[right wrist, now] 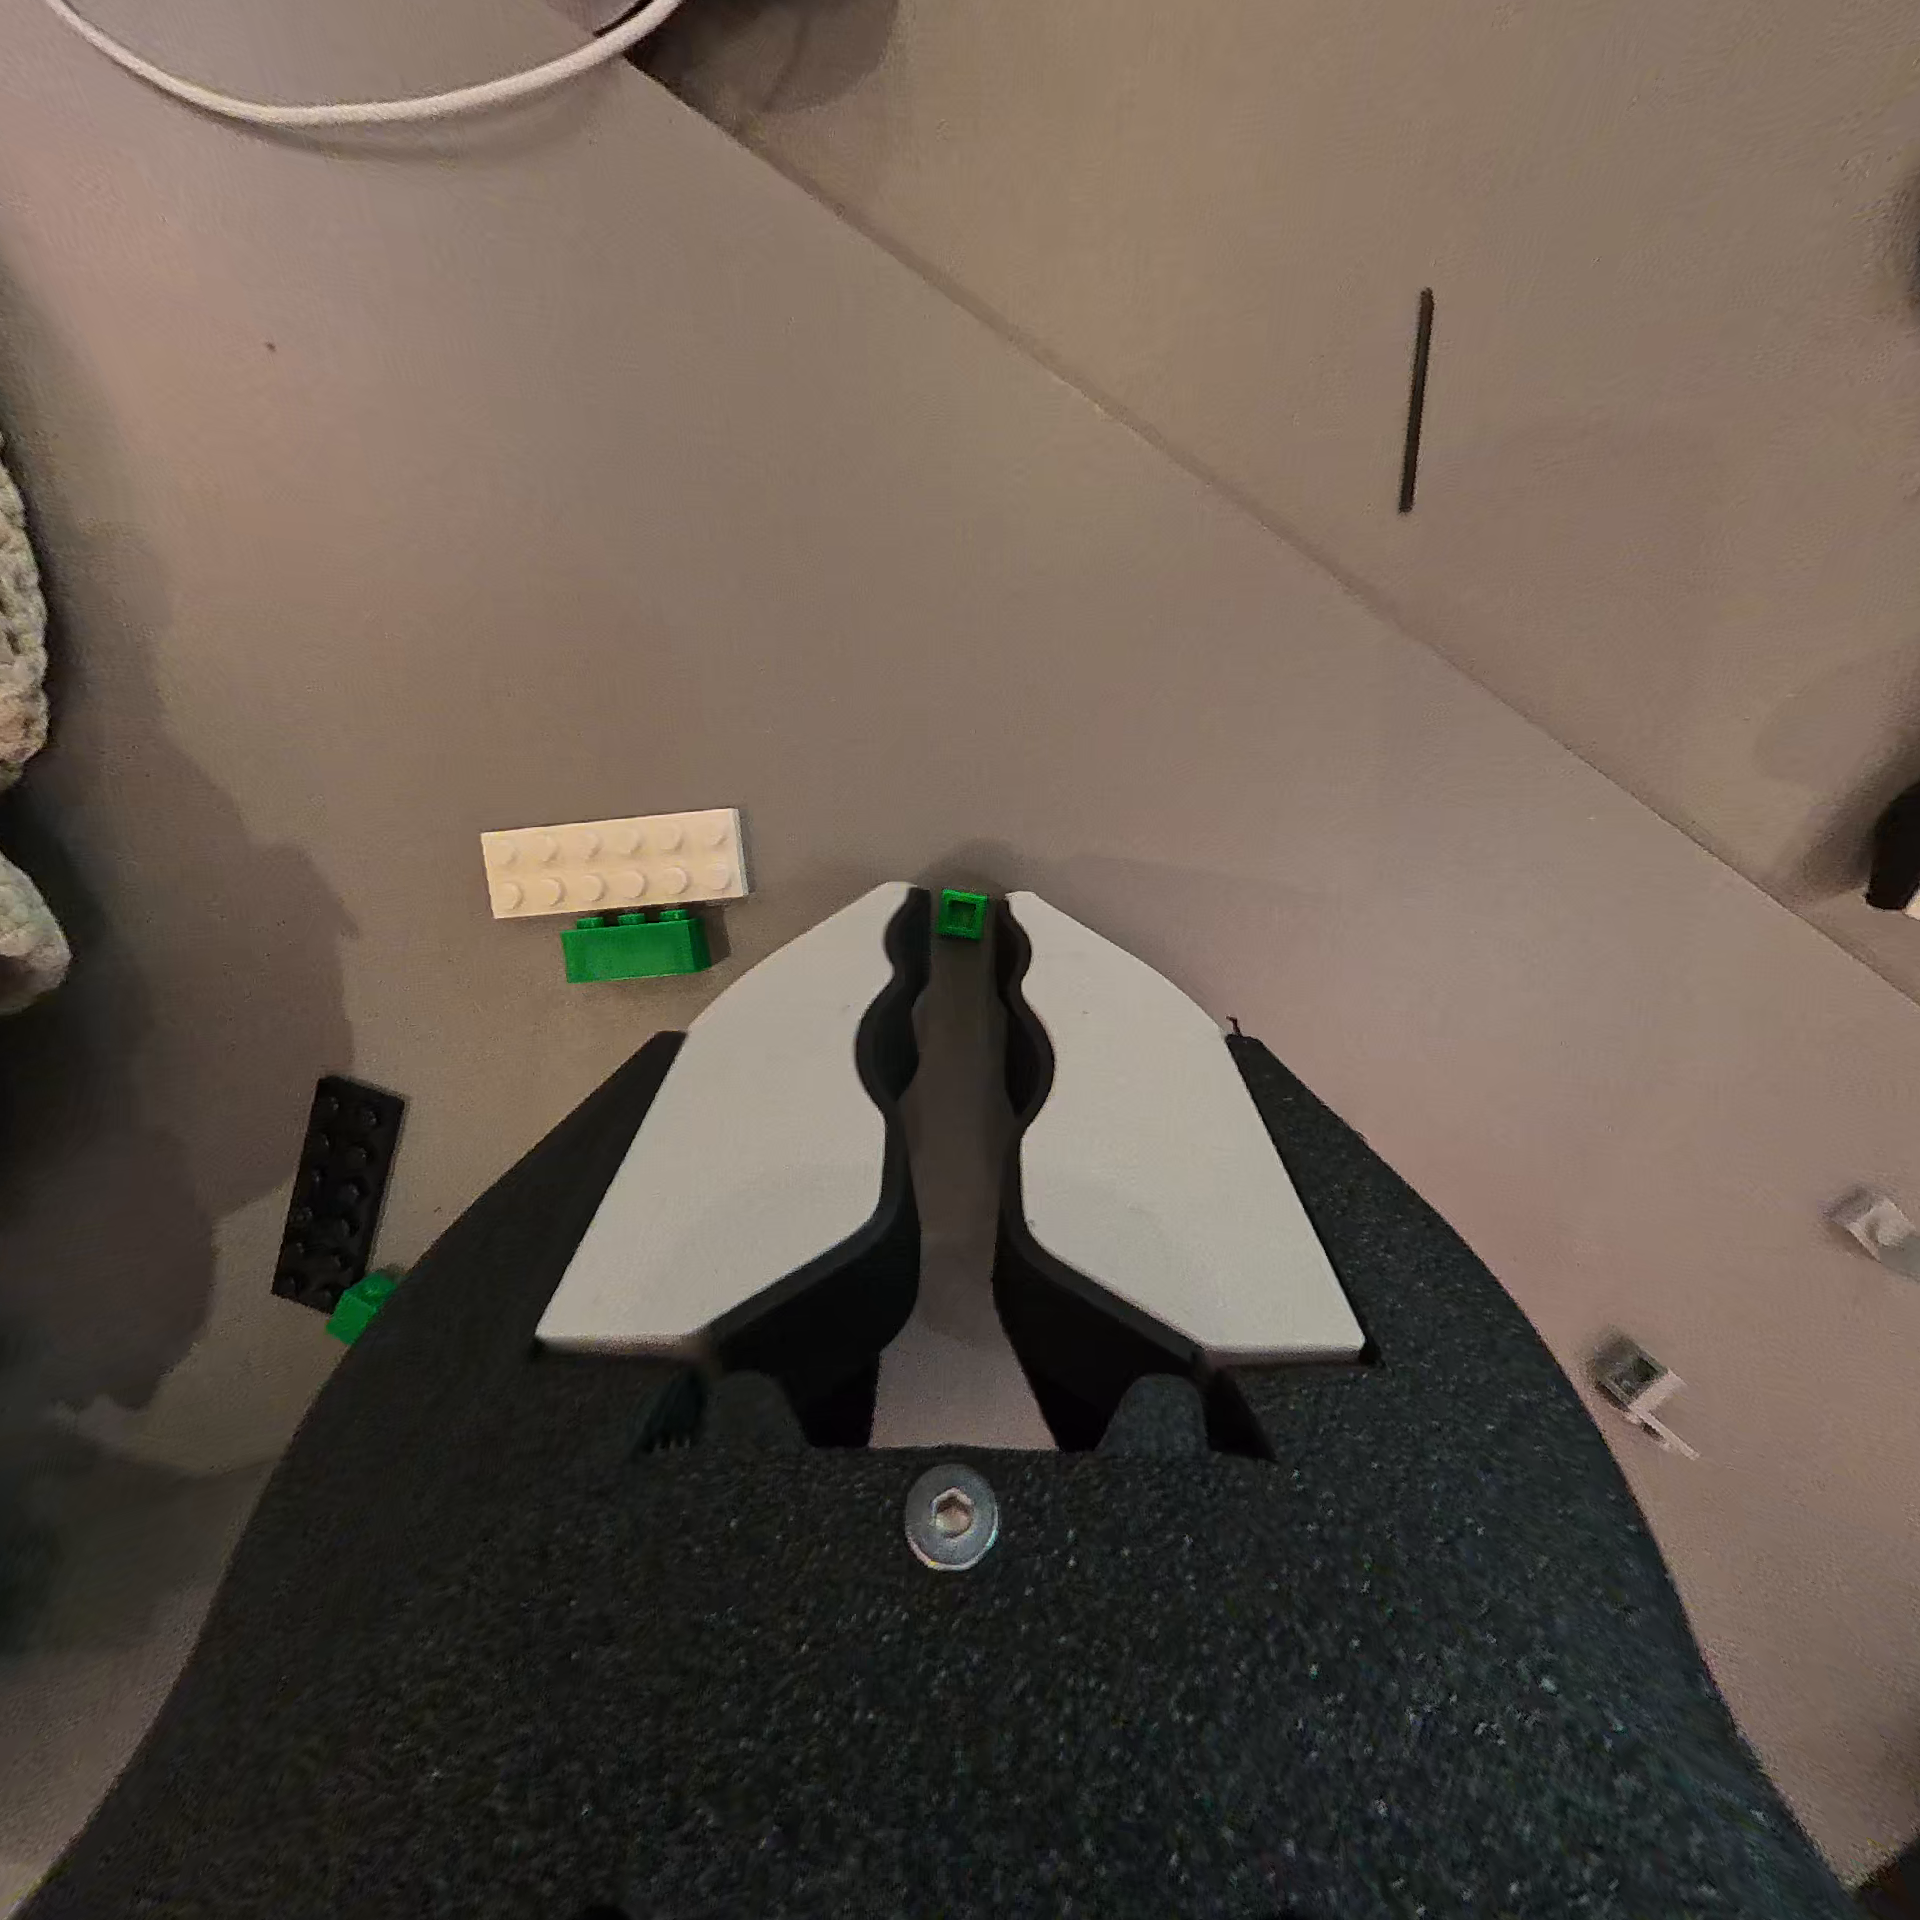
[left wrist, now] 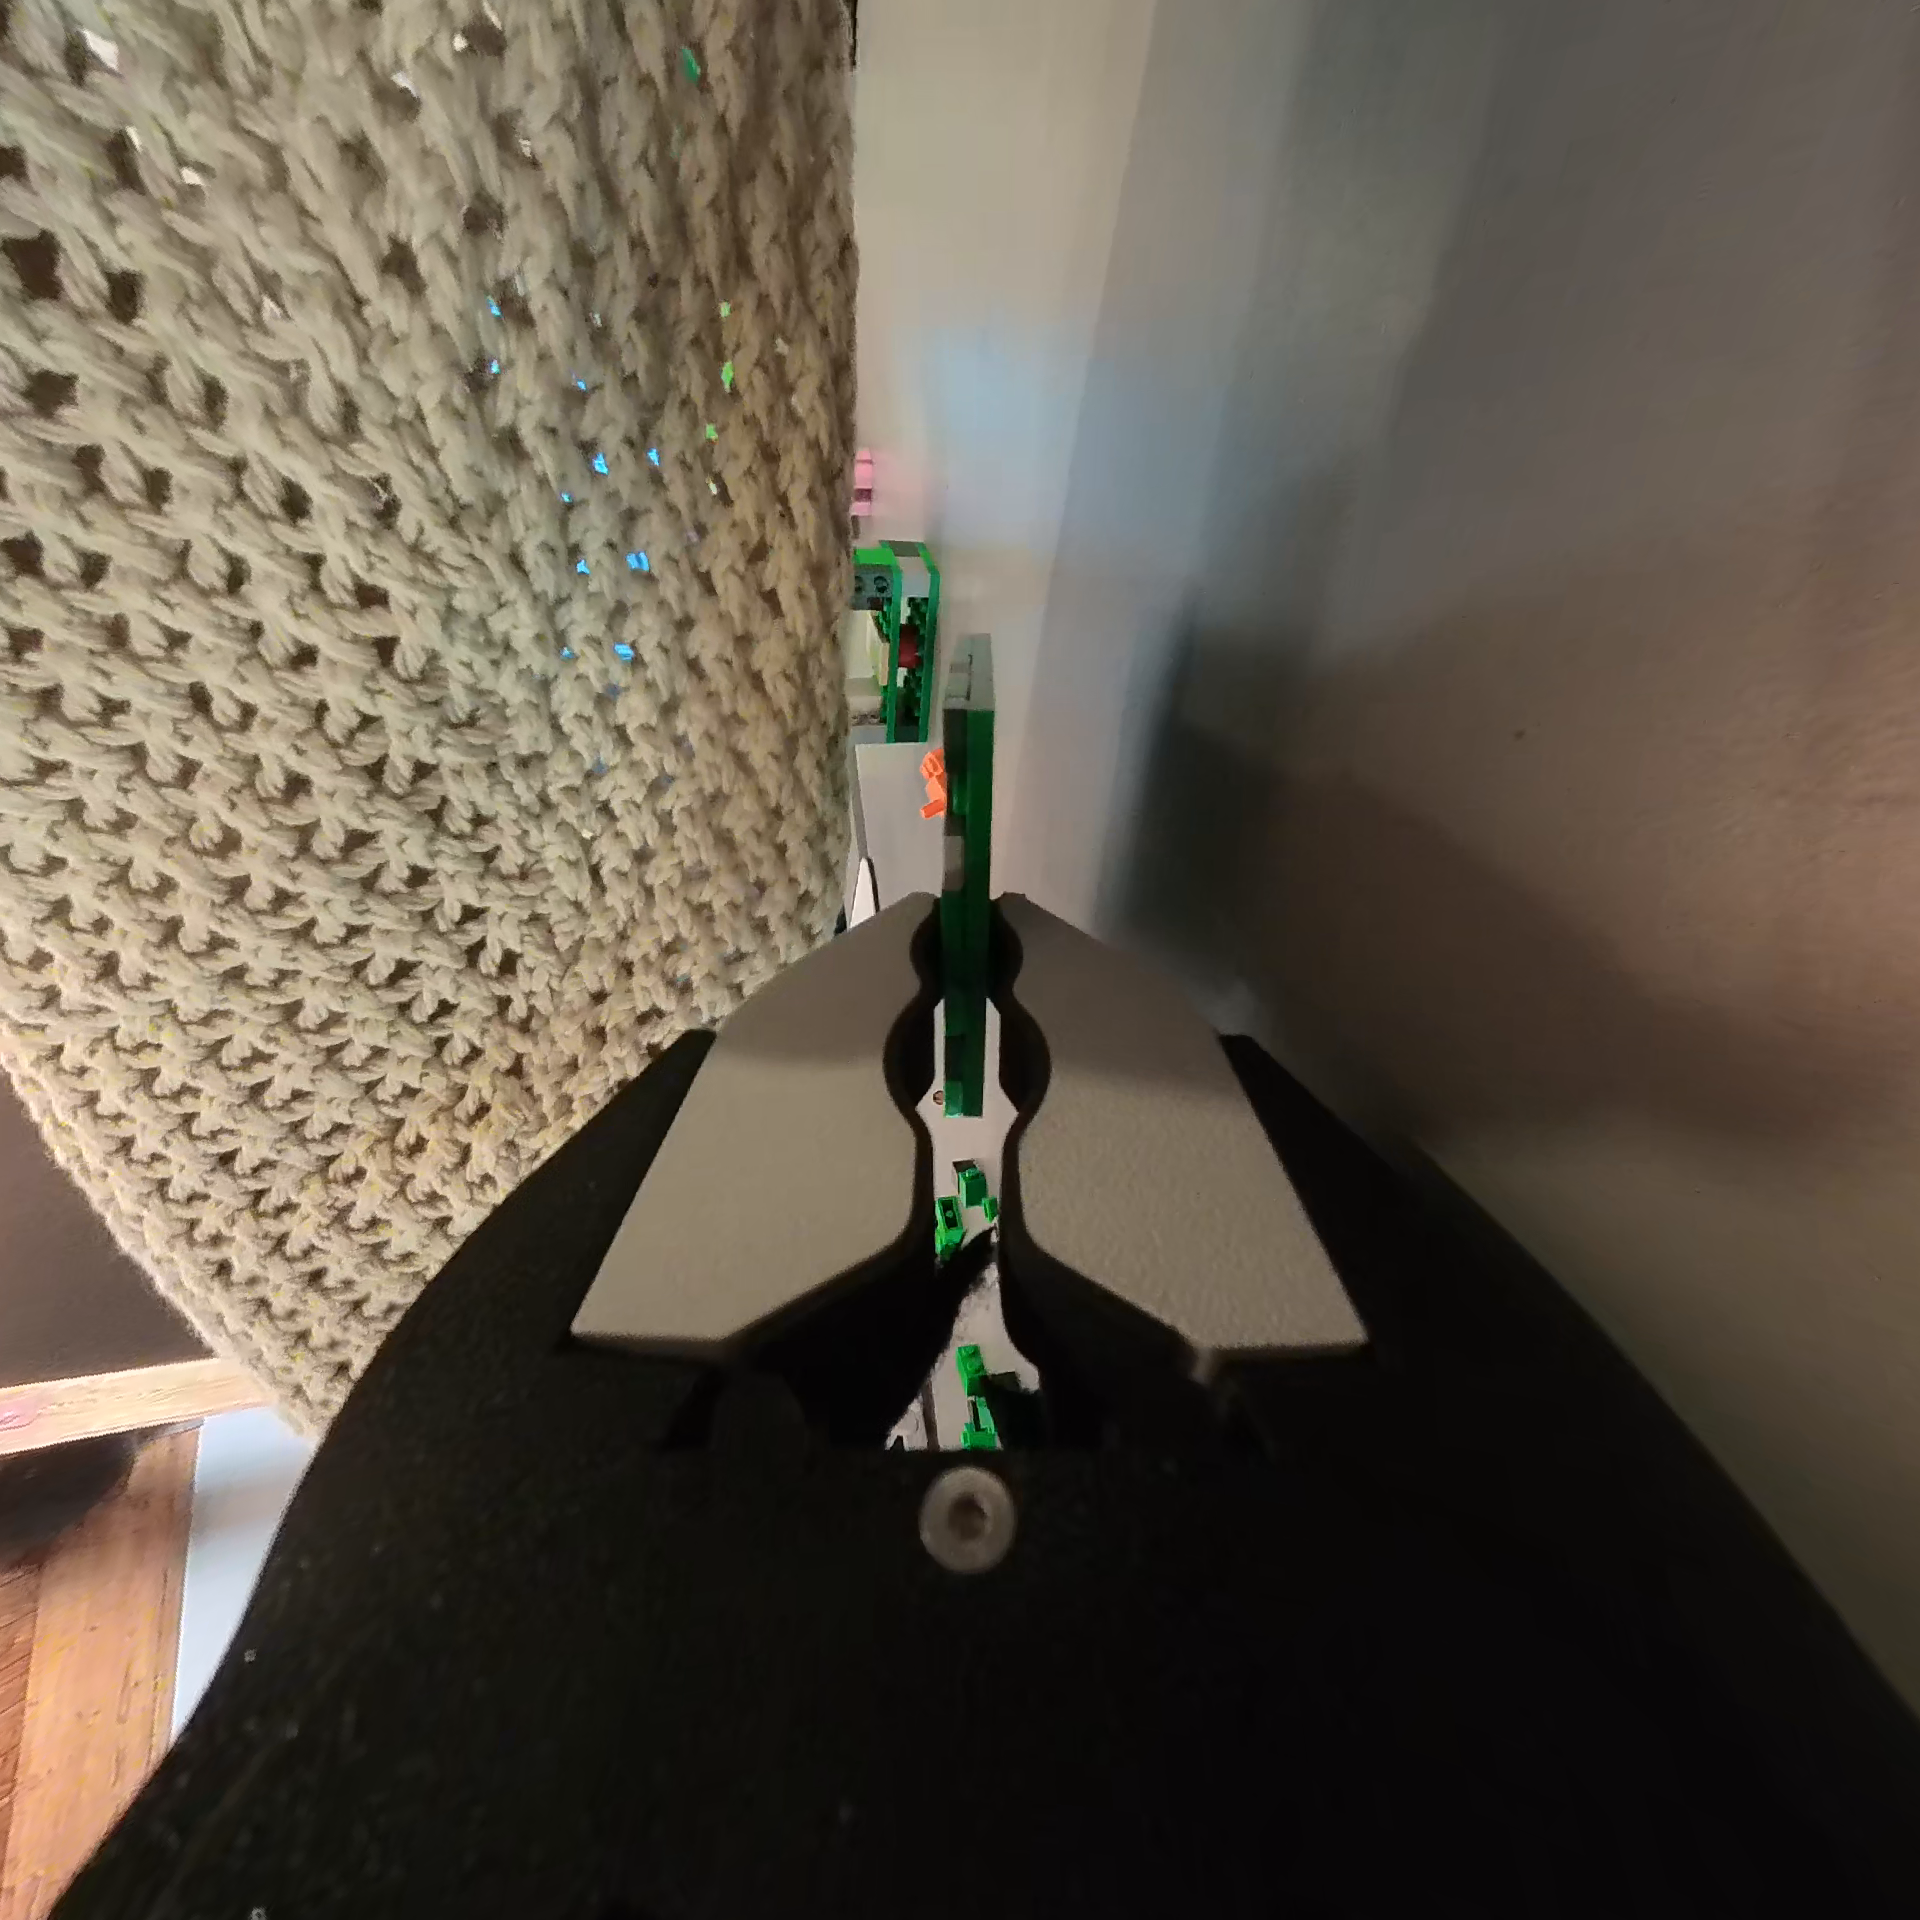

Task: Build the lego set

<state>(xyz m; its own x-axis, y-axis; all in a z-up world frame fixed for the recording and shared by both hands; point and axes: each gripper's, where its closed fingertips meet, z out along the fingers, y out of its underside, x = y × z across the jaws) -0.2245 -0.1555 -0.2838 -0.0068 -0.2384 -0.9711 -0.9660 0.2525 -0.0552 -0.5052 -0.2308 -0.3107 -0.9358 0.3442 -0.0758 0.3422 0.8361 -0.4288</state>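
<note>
My left gripper is shut on the edge of a flat green lego plate with grey parts; the plate stands out edge-on past the fingertips. A small orange piece sticks out from its left side. Beyond it stands a green-framed lego build. My right gripper is shut on a small green lego piece, held between the fingertips just over the grey table. A white 2x6 plate, a green brick and a black plate lie to its left.
A person's knitted beige sleeve fills the upper left of the left wrist view, close to the plate. A white cable, a thin black rod and small clear pieces lie on the table. Small green pieces lie behind the held plate. Tip to tip, the grippers are about 30 centimetres apart. My left tips are about 25 centimetres from the green brick, my right tips only 5 centimetres.
</note>
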